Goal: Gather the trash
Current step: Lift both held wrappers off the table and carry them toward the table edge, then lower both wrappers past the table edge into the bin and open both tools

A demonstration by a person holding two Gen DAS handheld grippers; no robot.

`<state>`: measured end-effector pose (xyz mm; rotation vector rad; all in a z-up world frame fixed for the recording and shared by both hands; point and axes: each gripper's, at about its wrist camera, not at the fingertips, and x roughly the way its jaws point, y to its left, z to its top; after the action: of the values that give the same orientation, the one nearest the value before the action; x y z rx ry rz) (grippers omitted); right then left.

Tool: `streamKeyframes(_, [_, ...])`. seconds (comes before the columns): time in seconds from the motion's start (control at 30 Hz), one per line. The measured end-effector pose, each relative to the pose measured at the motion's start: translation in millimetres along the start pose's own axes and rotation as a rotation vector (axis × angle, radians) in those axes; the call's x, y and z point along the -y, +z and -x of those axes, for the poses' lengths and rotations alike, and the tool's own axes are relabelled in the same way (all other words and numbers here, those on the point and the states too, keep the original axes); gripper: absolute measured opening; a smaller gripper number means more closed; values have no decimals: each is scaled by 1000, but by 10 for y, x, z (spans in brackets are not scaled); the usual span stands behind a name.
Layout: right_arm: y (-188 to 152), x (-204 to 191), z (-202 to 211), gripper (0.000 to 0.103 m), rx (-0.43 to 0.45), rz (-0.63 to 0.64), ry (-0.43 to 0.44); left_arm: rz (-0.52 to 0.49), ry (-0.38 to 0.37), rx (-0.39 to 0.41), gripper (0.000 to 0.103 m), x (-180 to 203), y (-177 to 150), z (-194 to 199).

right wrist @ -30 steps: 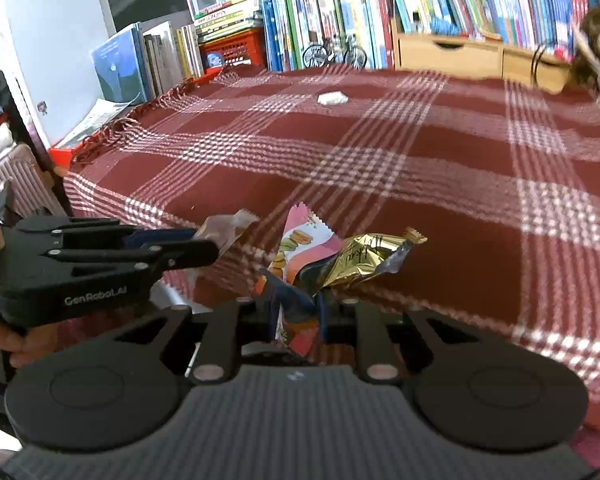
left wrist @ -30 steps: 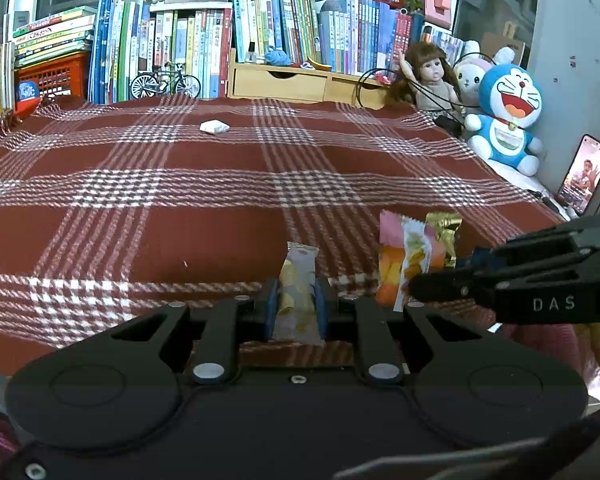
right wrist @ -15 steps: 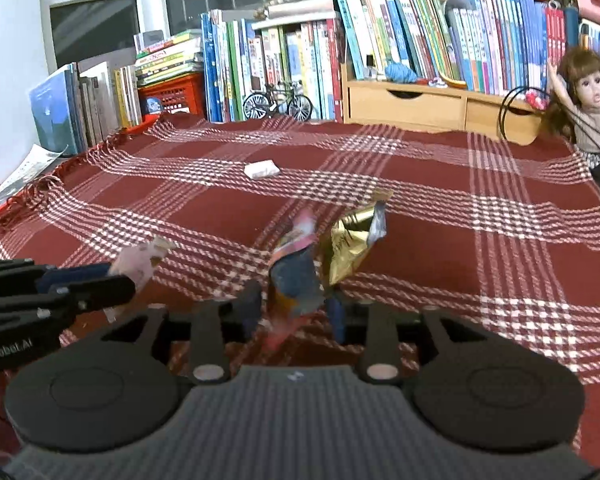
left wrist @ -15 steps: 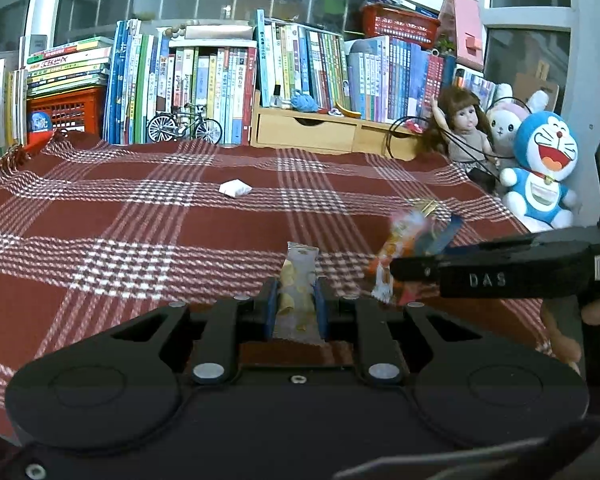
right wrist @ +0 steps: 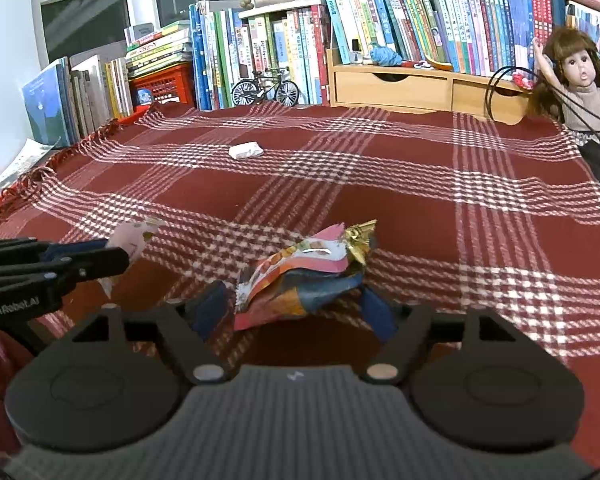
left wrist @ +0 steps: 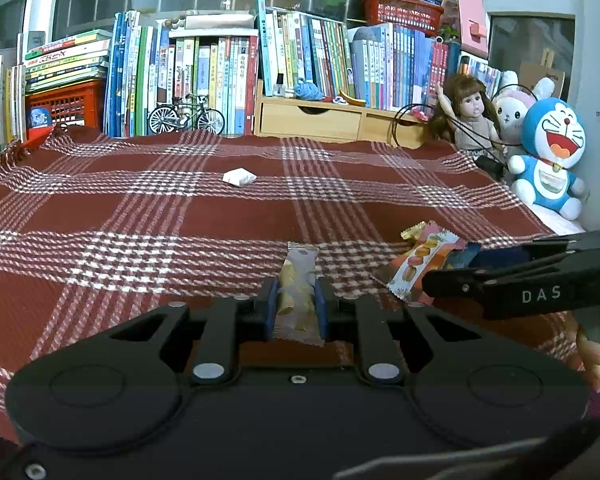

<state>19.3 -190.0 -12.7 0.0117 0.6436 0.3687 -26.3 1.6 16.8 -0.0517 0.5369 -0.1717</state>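
My left gripper is shut on a clear wrapper with yellow snack print, which stands upright between its blue pads. This wrapper also shows at the left of the right wrist view, pinched in the left gripper's tip. My right gripper is open, its blue fingers spread wide. Between them a bunch of wrappers, pink, orange, blue and gold, lies on the red plaid cloth. The same bunch sits just right of my left gripper. A small white packet lies farther back on the cloth.
Rows of books, a model bicycle and a wooden drawer unit line the back. A doll and plush toys sit at the right edge. A person's hand holds the right gripper.
My right gripper went from shut on the wrapper bunch to open, and the bunch now lies on the cloth. The left gripper kept its wrapper while both views shifted over the table.
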Motion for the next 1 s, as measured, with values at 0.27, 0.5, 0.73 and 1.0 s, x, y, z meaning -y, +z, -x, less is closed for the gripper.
streamKeyframes(0.27, [29,-128,-191,72,-6,-47,33,-1,5,14,19,8,14,9])
streamKeyframes(0.5, [16,-156,-164,29,-3,-85,48,-12,1,22,19,9,-6,70])
streamKeyframes(0.73, [-59,-299,126,27,19,-34,98,-15,-24,1,19,40,-102,155])
streamKeyframes(1.0, [-328,-478,420,27,-15,21,161,-20,-69,-62,19,134,-367,428])
